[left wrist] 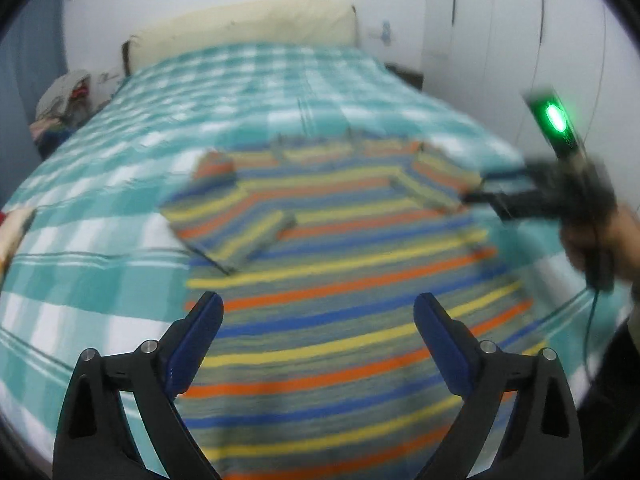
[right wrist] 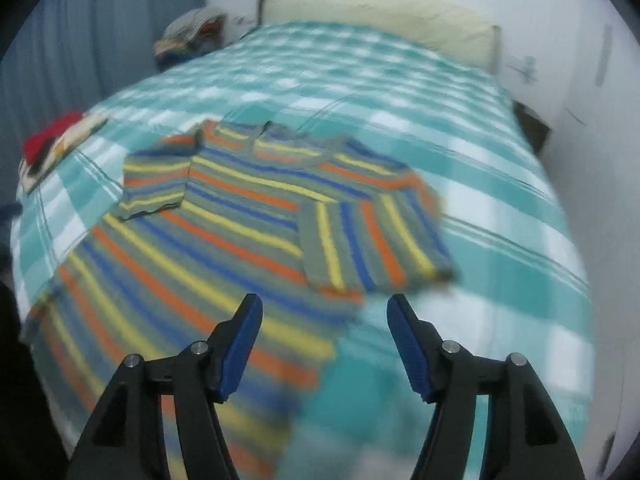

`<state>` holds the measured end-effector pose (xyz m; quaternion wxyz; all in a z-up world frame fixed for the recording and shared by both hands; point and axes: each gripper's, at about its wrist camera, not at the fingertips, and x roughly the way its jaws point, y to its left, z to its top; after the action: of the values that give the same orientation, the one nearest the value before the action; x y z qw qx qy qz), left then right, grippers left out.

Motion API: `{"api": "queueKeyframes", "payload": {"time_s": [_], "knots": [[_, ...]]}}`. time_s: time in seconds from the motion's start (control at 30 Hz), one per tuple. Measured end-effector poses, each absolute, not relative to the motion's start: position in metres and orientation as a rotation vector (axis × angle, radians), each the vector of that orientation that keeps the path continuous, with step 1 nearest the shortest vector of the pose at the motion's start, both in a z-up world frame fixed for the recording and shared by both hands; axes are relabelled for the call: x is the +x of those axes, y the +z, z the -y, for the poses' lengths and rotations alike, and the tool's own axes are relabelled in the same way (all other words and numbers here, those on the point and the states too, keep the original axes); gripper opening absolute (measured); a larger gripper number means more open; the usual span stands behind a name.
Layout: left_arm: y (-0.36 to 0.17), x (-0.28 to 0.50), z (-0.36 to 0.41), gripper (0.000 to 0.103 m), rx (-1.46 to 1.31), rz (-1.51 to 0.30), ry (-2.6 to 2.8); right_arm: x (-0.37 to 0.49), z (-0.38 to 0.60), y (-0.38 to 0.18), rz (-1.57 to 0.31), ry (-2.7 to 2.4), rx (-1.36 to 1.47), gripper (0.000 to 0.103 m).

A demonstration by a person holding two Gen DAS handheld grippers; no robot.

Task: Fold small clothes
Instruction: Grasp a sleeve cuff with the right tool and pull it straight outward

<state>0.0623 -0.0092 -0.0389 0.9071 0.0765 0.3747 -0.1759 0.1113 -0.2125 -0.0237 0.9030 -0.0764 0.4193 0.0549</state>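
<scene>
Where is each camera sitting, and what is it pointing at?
Left wrist view: sits on the left gripper, looking down along its open fingers at the striped shirt on the checked bed; the right gripper and the hand holding it show at the right.
Right wrist view: sits on the right gripper, looking down over the shirt's near sleeve; only its own fingers show.
Both share the shirt, bed and pillow.

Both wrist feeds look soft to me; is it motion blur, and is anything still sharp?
Left wrist view: the striped knit shirt and the right gripper smear, while the left gripper looks crisp. Right wrist view: the teal checked bedspread is blurred; fisheye bends the bed.
</scene>
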Motion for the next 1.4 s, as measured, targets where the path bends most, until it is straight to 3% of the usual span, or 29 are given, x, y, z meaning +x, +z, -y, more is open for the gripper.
{"api": "queueKeyframes", "payload": {"time_s": [0.2, 0.27, 0.3, 0.33, 0.67, 0.83, 1.1, 1.23, 1.4], "knots": [[-0.092, 0.065, 0.021, 0.097, 0.243, -0.861, -0.342, 0.181, 0.187, -0.081, -0.934, 0.096, -0.251, 0.063], [-0.091, 0.066, 0.022, 0.097, 0.237, -0.862, -0.348, 0.194, 0.195, -0.095, -0.964, 0.089, -0.22, 0.042], [-0.089, 0.065, 0.021, 0.097, 0.238, -0.858, -0.348, 0.198, 0.203, -0.097, -0.977, 0.082, -0.185, 0.017], [-0.087, 0.063, 0.021, 0.097, 0.239, -0.855, -0.348, 0.198, 0.212, -0.094, -0.974, 0.06, -0.156, 0.01], [-0.088, 0.061, 0.03, 0.097, 0.224, -0.871, -0.369, 0.136, 0.391, -0.017, -0.883, -0.287, 0.039, 0.008], [-0.096, 0.063, 0.038, 0.097, 0.233, -0.888, -0.367, 0.096, 0.461, -0.034, -0.926, -0.396, 0.217, 0.007], [-0.1, 0.064, 0.04, 0.099, 0.233, -0.887, -0.35, 0.087, 0.471, -0.074, -1.008, -0.402, 0.326, 0.006], [-0.099, 0.064, 0.04, 0.099, 0.223, -0.891, -0.35, 0.075, 0.498, -0.084, -0.979, -0.38, 0.562, 0.005], [-0.099, 0.064, 0.04, 0.099, 0.217, -0.893, -0.345, 0.064, 0.517, -0.088, -0.911, -0.277, 0.773, 0.025]]}}
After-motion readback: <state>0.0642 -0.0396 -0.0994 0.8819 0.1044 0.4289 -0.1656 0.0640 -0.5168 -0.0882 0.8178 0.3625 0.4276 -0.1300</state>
